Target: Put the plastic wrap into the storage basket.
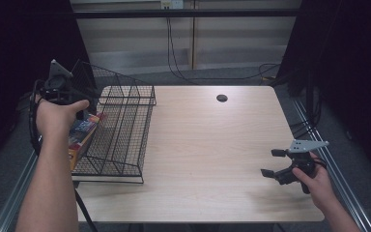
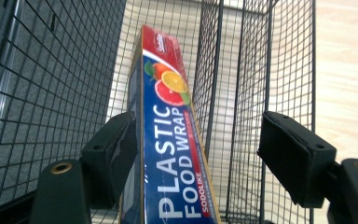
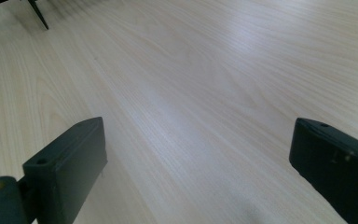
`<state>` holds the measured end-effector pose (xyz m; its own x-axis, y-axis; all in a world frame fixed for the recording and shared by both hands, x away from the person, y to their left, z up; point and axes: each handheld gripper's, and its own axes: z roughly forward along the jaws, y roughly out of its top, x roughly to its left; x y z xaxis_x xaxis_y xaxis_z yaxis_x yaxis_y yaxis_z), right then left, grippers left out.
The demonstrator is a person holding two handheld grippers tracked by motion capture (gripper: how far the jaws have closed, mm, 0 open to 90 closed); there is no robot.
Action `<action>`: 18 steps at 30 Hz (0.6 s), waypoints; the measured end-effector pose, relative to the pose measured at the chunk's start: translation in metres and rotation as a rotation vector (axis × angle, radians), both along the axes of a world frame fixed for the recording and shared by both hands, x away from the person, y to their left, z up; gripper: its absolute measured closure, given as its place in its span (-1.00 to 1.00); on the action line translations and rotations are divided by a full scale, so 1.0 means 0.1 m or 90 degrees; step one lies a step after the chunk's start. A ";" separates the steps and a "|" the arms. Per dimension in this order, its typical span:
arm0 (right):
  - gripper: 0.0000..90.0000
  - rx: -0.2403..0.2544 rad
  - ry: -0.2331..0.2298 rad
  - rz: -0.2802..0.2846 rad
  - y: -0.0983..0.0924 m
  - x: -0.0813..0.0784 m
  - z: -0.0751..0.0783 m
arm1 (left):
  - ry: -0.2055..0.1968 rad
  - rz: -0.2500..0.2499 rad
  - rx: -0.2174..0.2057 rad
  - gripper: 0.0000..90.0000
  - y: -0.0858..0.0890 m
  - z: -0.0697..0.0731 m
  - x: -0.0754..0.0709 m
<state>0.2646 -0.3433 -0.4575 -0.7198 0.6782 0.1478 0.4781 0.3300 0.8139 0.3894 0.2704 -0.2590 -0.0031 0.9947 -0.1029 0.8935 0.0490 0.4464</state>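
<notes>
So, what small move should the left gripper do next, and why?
Probably lift the left gripper straight up and out of the wire basket. The plastic food wrap box already lies inside, and the jaws stand open, one pad clearly apart from it.

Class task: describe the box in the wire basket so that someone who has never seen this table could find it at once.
On the table's left edge stands a black wire basket. In its leftmost compartment lies a long, narrow box, blue and red with citrus pictures, labelled "Plastic Food Wrap".
</notes>
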 end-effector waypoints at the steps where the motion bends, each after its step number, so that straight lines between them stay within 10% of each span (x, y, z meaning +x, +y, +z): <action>1: -0.92 0.000 0.000 0.000 0.00 0.00 0.00 | -0.004 0.000 -0.002 -0.42 -0.01 0.01 0.00; 18: -0.92 -0.002 0.000 0.004 0.00 -0.02 0.01 | -0.021 -0.046 -0.023 -0.53 -0.28 0.14 0.04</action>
<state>0.2626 -0.3429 -0.4564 -0.7239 0.6743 0.1457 0.4764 0.3359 0.8125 0.3933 0.2419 -0.2448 0.0726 0.9878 -0.1376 0.8802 0.0015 0.4747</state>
